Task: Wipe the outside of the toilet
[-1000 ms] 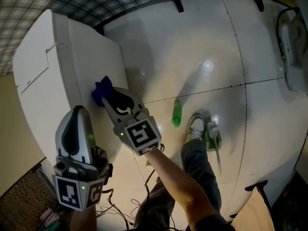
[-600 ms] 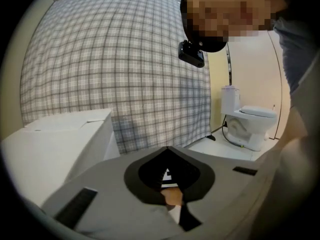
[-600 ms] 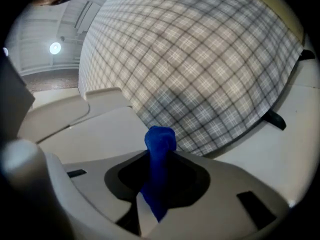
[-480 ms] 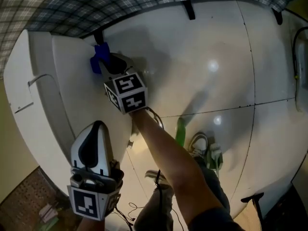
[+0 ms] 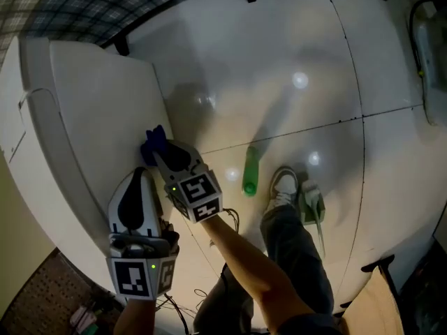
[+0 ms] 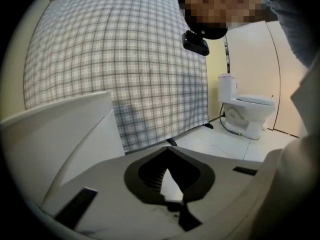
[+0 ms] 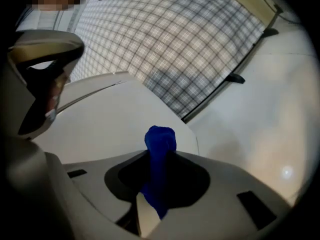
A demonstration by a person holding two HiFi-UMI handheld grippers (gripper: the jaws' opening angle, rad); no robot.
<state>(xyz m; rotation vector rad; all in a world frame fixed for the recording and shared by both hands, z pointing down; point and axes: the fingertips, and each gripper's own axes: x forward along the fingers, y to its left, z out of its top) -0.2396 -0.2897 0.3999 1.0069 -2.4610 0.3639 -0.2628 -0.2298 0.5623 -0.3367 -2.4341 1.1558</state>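
- Toilet fills the left of the head view, white, with its broad flat side facing us.
- Right gripper sits at left centre of that view, the person's forearm running down to the lower middle.
- Its jaws are clamped on a blue cloth. In the right gripper view the cloth stands up between the jaws as a bunched wad.
- The cloth lies against the toilet's side, near that side's right edge. Contact looks likely, though we cannot be sure.
- Left gripper hangs at lower left, just beside the right one and close to the toilet's side.
- In the left gripper view its jaws are together with nothing between them.
- A green bottle lies on the white tiled floor at centre, just left of a shoe.
- A plaid curtain runs along the upper left.
- The left gripper view shows a second toilet at right, well apart.
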